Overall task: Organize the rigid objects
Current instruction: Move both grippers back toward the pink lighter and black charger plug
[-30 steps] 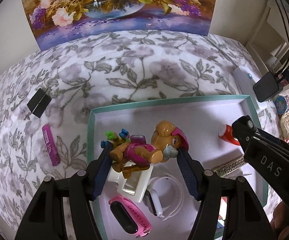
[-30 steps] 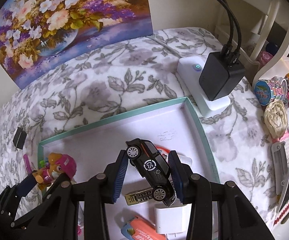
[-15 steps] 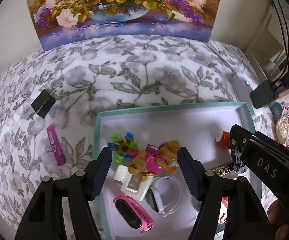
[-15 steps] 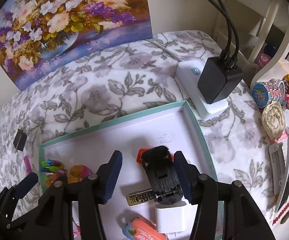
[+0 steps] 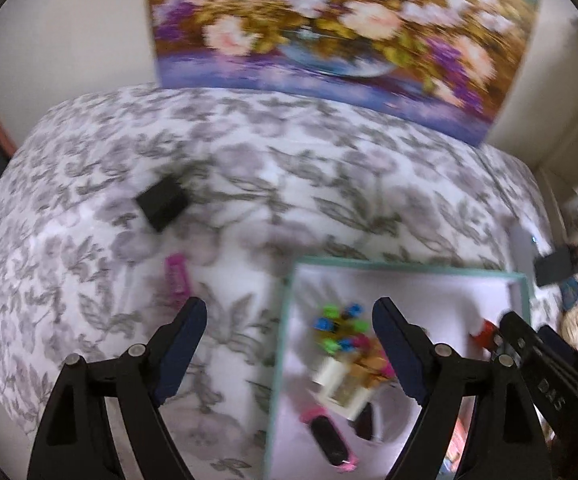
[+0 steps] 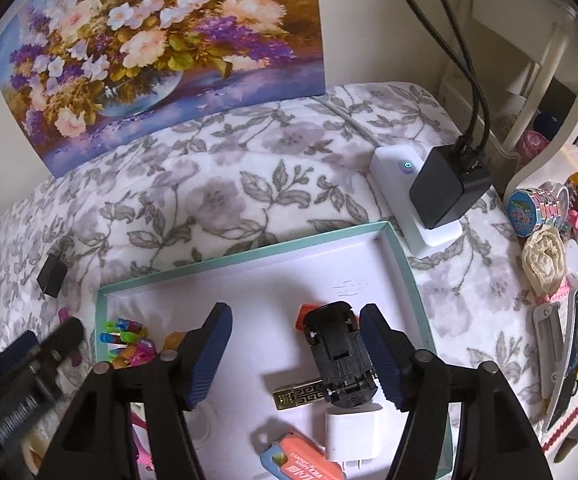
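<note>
Already both of my grippers stand spread and empty over the teal-rimmed tray [image 6: 403, 256], their jaws having just been opening. The toy car [image 6: 339, 354] lies belly-up inside the tray, nearer the right gripper's [image 6: 295, 354] right finger and apparently just clear of its pad. The left gripper [image 5: 289, 350] straddles the tray's left rim, its right finger above the toy pup [image 5: 363, 360], which seems to rest on a white block, though blur makes that hard to confirm. I see two risks: the car, propped on the gold bar [image 6: 299, 394] and white charger [image 6: 349, 430], could roll off if my right finger brushes it; and my left finger could clip the rim while heading for the pink stick [image 5: 177, 278] and the black clip [image 5: 163, 202] beyond, both lying on the floral cloth ahead.
</note>
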Motion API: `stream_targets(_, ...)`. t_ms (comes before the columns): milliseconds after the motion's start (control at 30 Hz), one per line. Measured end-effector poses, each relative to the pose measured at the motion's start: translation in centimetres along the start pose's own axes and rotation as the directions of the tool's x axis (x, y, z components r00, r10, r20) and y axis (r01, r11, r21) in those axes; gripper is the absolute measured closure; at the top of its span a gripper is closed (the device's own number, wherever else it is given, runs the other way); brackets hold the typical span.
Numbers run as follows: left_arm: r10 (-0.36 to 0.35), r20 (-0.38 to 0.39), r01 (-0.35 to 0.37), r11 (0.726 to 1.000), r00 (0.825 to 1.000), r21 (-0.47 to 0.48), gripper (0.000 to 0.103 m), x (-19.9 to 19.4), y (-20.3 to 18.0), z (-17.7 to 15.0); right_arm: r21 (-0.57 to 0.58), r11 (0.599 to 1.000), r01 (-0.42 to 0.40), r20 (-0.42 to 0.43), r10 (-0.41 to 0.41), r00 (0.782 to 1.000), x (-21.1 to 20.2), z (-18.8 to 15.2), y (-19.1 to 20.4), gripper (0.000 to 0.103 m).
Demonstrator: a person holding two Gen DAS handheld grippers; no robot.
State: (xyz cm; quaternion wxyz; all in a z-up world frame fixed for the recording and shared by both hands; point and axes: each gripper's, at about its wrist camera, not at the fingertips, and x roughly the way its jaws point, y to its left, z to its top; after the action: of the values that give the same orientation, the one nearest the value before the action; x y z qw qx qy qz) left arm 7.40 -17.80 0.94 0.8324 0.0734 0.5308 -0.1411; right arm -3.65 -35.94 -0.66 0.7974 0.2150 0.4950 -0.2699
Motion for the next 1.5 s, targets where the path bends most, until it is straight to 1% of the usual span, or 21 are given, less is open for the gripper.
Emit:
stream_targets(67, 0.038, -0.004, -0.038, 0.999, 0.999, -0.031, 0.016, 0.3, 1.1, 0.2, -0.012, 1.000, 0.002, 0.000, -0.002, 1.000, 0.0, 0.0, 0.4, 0.033)
stream_targets(133, 0.066, -0.019, -0.067, 0.995, 0.998, -0.073, 0.013, 0.7, 2.4, 0.3, -0.028, 1.000, 0.006, 0.002, -0.006, 1.000, 0.0, 0.0, 0.9, 0.033)
stream_targets(267, 0.112, -0.049, -0.118, 0.985, 0.992, -0.124, 0.013, 1.3, 4.2, 0.4, -0.062, 0.998, 0.010, 0.006, -0.009, 1.000, 0.0, -0.1, 2.1, 0.022)
stream_targets(433, 0.148, -0.052, -0.155, 0.970, 0.988, -0.186, 0.013, 1.2, 6.3, 0.5, -0.093, 0.996, 0.001, 0.005, -0.001, 1.000, 0.2, -0.2, 3.6, 0.019)
stream_targets(467, 0.151, -0.051, -0.158, 0.968, 0.987, -0.193, 0.013, 1.2, 6.6, 0.5, -0.094, 0.996, 0.001, 0.003, -0.001, 1.000, 0.2, -0.3, 3.8, 0.016)
stream_targets(500, 0.154, -0.050, -0.161, 0.965, 0.987, -0.205, 0.013, 1.1, 7.0, 0.5, -0.094, 0.996, 0.000, 0.001, 0.000, 1.000, 0.3, -0.3, 4.0, 0.006)
stream_targets(533, 0.154, -0.049, -0.161, 0.963, 0.987, -0.215, 0.013, 1.0, 7.3, 0.6, -0.093, 0.996, -0.002, 0.003, 0.002, 1.000, 0.3, -0.4, 4.3, 0.001)
stream_targets(567, 0.154, -0.049, -0.161, 0.960, 0.987, -0.227, 0.013, 0.9, 7.6, 0.6, -0.094, 0.996, -0.004, 0.009, 0.005, 1.000, 0.2, -0.4, 4.6, 0.000)
stream_targets(700, 0.167, -0.041, -0.172, 0.950, 0.985, -0.262, 0.013, 0.5, 9.1, 0.9, -0.110, 0.994, -0.014, 0.018, 0.016, 1.000, -0.2, -0.5, 6.0, 0.000)
stream_targets(867, 0.184, -0.030, -0.184, 0.938, 0.982, -0.294, 0.013, -0.1, 11.1, 1.2, -0.128, 0.990, -0.063, 0.033, 0.068, 0.997, -1.1, -0.7, 8.1, 0.000)
stream_targets(1000, 0.194, -0.024, -0.191, 0.927, 0.981, -0.323, 0.012, -0.5, 12.8, 1.3, -0.165, 0.982, -0.096, 0.052, 0.105, 0.993, -2.0, -1.1, 10.4, 0.000)
stream_targets(1100, 0.214, -0.019, -0.208, 0.919, 0.977, -0.335, 0.012, -0.8, 14.1, 1.5, -0.172, 0.977, -0.129, 0.051, 0.140, 0.989, -2.3, -1.3, 11.7, 0.000)
stream_targets(1233, 0.237, -0.018, -0.229, 0.911, 0.971, -0.343, 0.012, -1.1, 15.8, 1.6, -0.175, 0.973, -0.149, 0.044, 0.159, 0.986, -2.0, -1.6, 12.8, 0.000)
stream_targets(1367, 0.244, -0.019, -0.235, 0.910, 0.970, -0.340, 0.012, -1.1, 17.1, 1.6, -0.182, 0.966, -0.186, 0.034, 0.195, 0.980, -1.9, -1.9, 13.9, 0.000)
stream_targets(1500, 0.220, -0.017, -0.212, 0.913, 0.975, -0.349, 0.012, -1.0, 18.5, 1.7, -0.163, 0.960, -0.227, 0.041, 0.237, 0.971, -1.8, -1.8, 14.6, 0.000)
